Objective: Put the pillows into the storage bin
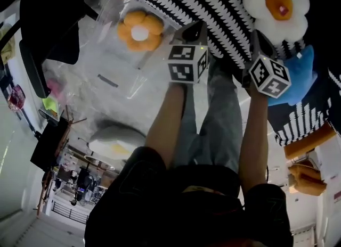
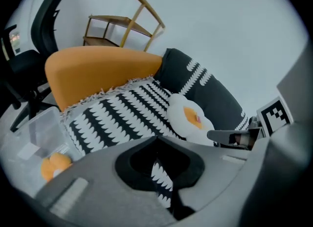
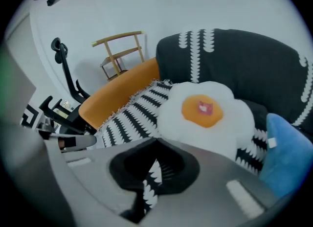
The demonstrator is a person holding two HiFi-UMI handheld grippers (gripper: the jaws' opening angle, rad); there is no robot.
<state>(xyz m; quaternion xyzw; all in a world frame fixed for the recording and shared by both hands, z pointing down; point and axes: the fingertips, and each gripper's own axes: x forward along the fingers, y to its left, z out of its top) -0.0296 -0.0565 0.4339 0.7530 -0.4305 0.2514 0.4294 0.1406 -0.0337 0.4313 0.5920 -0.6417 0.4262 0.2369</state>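
Left gripper [image 1: 193, 33] and right gripper [image 1: 257, 46] each clamp fabric at the near edge of the striped pillow [image 1: 213, 3], spaced apart, presumably so it lifts level rather than sagging.

Two flower pillows [image 1: 275, 3] [image 1: 139, 30], two striped pillows [image 1: 213, 6] [image 1: 298, 123], one blue pillow [image 1: 301, 75], two tools [image 2: 155, 138] [image 3: 156, 140].

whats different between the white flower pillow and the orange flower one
Colours are swapped: the white flower pillow has white petals and an orange centre, the orange flower pillow orange petals and a white centre. The orange one lies in the clear storage bin; the white one rests against the black-and-white pillow, outside it. The white one looks larger. Both are plush flower shapes.
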